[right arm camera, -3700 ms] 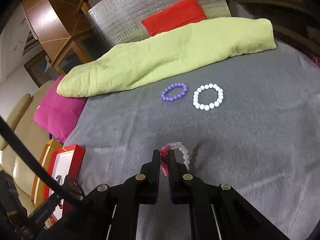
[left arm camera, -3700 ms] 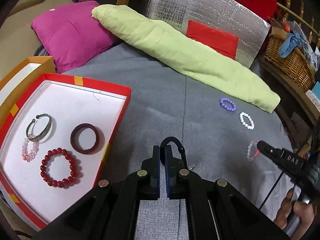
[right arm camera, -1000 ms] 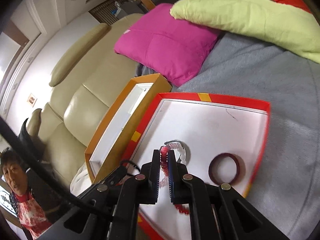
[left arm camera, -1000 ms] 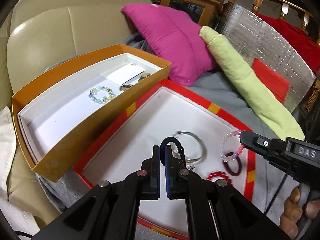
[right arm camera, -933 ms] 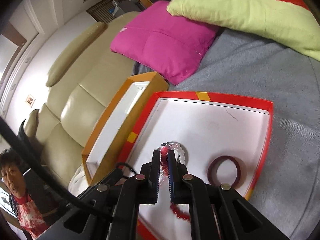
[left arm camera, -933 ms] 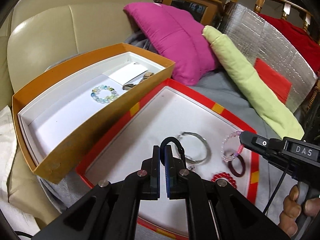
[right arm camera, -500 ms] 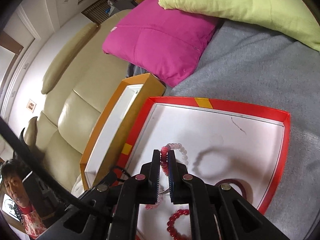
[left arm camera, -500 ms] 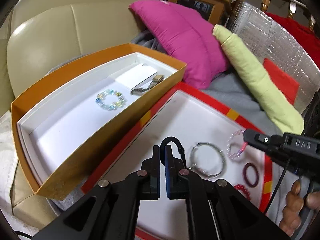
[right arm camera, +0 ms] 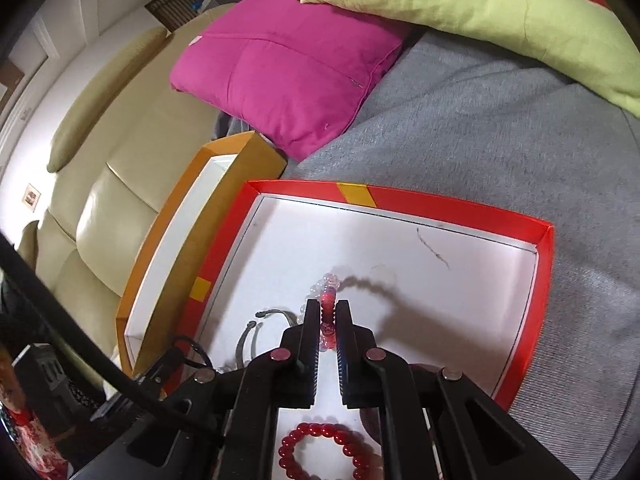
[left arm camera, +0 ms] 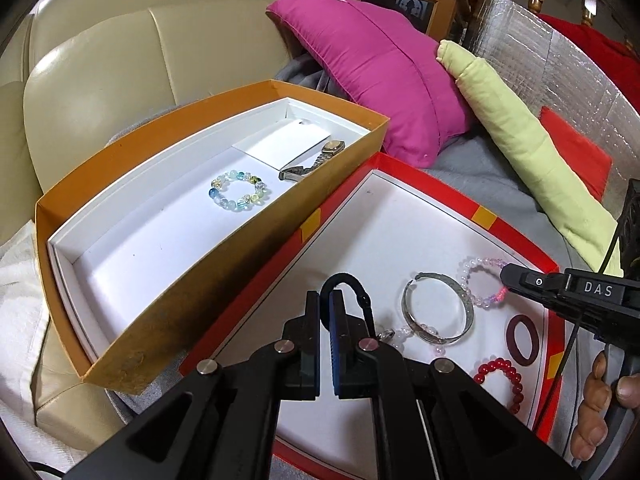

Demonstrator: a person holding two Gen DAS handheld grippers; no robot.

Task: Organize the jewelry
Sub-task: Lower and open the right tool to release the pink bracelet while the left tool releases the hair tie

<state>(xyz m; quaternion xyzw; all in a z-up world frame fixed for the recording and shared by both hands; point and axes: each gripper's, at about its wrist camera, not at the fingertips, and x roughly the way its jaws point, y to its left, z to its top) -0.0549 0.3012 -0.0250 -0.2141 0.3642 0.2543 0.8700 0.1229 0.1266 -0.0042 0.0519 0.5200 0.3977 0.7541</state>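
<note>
My right gripper (right arm camera: 328, 307) is shut on a pink and clear bead bracelet (right arm camera: 329, 294), which hangs just above the white floor of the red box (right arm camera: 452, 201). In the left wrist view that bracelet (left arm camera: 480, 280) dangles from the right gripper (left arm camera: 505, 289) over the red box (left arm camera: 424, 180). On the box floor lie a silver bangle (left arm camera: 438, 312), a dark red ring bangle (left arm camera: 523, 340) and a red bead bracelet (left arm camera: 500, 376). My left gripper (left arm camera: 326, 308) is shut with nothing in it, above the box's near left side.
An orange box (left arm camera: 168, 320) beside the red one holds a pale multicoloured bead bracelet (left arm camera: 239, 193) and a watch (left arm camera: 316, 160). A magenta cushion (left arm camera: 376, 80) and a lime bolster (left arm camera: 520, 148) lie behind on the grey cover. A hand (left arm camera: 600, 400) grips the right tool.
The right gripper has carried the pink bracelet from over the grey cover into the red box and lowered it. The left view has swung left towards the orange box.
</note>
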